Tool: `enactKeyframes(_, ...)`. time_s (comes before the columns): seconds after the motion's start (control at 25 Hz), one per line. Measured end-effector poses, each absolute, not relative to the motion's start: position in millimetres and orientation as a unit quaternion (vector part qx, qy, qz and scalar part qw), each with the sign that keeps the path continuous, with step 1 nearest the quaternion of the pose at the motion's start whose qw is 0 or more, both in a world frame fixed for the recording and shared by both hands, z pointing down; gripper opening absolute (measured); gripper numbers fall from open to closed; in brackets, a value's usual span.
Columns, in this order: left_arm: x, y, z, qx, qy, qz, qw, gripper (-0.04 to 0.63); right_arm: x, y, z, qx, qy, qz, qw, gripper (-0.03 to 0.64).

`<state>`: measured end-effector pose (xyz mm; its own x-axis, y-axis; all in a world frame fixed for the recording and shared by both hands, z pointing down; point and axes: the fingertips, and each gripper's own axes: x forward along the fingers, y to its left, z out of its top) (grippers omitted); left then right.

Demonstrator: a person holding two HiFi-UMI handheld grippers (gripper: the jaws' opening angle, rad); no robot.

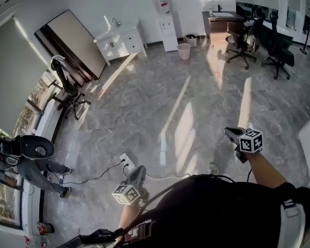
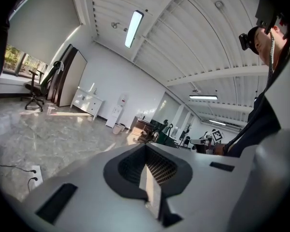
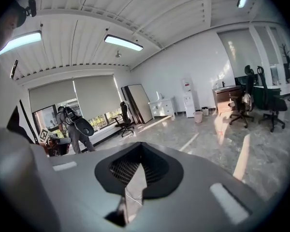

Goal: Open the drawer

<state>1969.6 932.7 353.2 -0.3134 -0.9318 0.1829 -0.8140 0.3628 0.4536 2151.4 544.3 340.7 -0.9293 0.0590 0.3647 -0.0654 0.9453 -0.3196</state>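
while left claw, right claw are together | drawer cabinet far ahead

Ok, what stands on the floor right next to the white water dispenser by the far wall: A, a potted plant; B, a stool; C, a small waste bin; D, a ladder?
C: in the head view a small waste bin stands just to the right of the water dispenser.
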Motion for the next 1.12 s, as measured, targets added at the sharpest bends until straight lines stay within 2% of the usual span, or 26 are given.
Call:
enactKeyframes(0.56,1866,712,334,0.469,-0.852,-0.162,0.164,-0.009,1986,304,342,-0.091,-0.97,0.137,0.18,0.002)
enactKeyframes(0.76,1850,674,336,0.471,-0.852,-0.135,0.182,-0.009,1952,269,345,-0.105,-0.967,0.149,0.181,0.002)
enactKeyframes(1.12,1768,638,349,0.475,-0.845,-0.156,0.192,-0.009,1893,234,352,-0.087,-0.966,0.146,0.195,0.002)
